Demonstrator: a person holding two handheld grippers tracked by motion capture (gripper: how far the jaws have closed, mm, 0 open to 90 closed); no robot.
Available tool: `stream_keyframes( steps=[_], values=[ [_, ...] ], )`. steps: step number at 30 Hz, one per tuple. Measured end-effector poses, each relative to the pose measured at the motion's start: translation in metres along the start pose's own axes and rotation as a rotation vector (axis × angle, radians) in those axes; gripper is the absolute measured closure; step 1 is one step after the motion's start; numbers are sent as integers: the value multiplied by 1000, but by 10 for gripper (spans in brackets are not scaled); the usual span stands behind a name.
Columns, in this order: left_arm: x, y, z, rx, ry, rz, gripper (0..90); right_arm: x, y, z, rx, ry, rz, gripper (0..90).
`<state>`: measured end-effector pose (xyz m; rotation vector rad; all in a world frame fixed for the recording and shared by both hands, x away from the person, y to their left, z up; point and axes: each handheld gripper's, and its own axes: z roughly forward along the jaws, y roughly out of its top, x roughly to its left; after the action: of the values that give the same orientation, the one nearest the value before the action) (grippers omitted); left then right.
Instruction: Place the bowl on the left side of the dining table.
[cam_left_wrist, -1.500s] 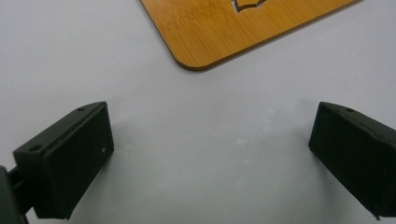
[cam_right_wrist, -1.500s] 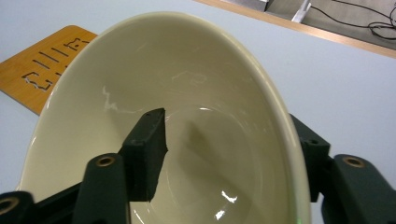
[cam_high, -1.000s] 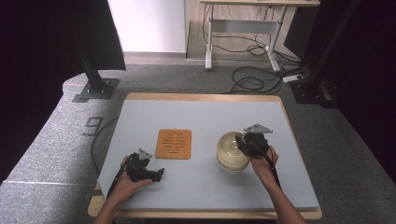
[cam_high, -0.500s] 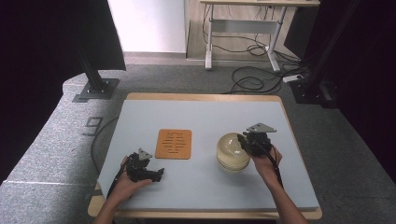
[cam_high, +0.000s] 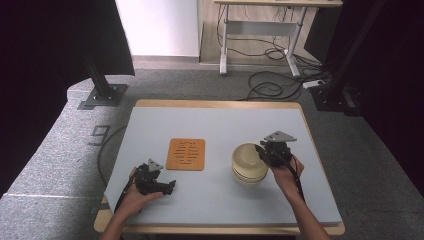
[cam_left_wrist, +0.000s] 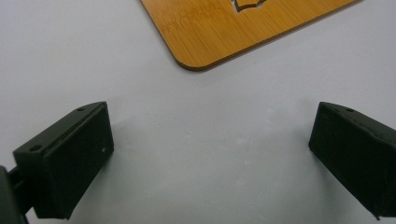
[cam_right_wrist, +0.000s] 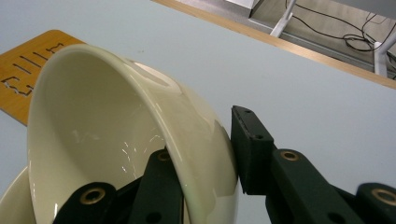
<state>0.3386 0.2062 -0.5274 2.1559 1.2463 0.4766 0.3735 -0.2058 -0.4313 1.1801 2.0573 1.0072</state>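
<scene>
Right gripper (cam_high: 264, 152) clamps the rim of a cream bowl (cam_high: 246, 156) above stacked bowls (cam_high: 248, 175).
Left gripper (cam_high: 169, 187) rests wide open, empty, near the wooden trivet (cam_high: 186, 153).

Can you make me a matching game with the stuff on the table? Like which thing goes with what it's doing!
Things:
1. top bowl
2. wooden mat
3. left gripper
4. lower bowl

States:
A. open over bare table
B. flat on the table, untouched
C. pinched by its rim in the right gripper
D. sitting on the table under another bowl

Pairs: 1-C, 2-B, 3-A, 4-D
</scene>
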Motion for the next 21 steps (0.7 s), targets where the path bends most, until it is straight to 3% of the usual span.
stream_keyframes(
  steps=[8, 15, 21],
  values=[
    [0, 0, 0, 1, -1, 0, 0, 0, 0, -1, -13, -3, -8, 741],
    [0, 0, 0, 1, -1, 0, 0, -1, 1, -5, -49, 17, 22, 749],
    [0, 0, 0, 1, -2, 0, 0, -5, 1, -7, -49, 19, 38, 770]
  ],
)
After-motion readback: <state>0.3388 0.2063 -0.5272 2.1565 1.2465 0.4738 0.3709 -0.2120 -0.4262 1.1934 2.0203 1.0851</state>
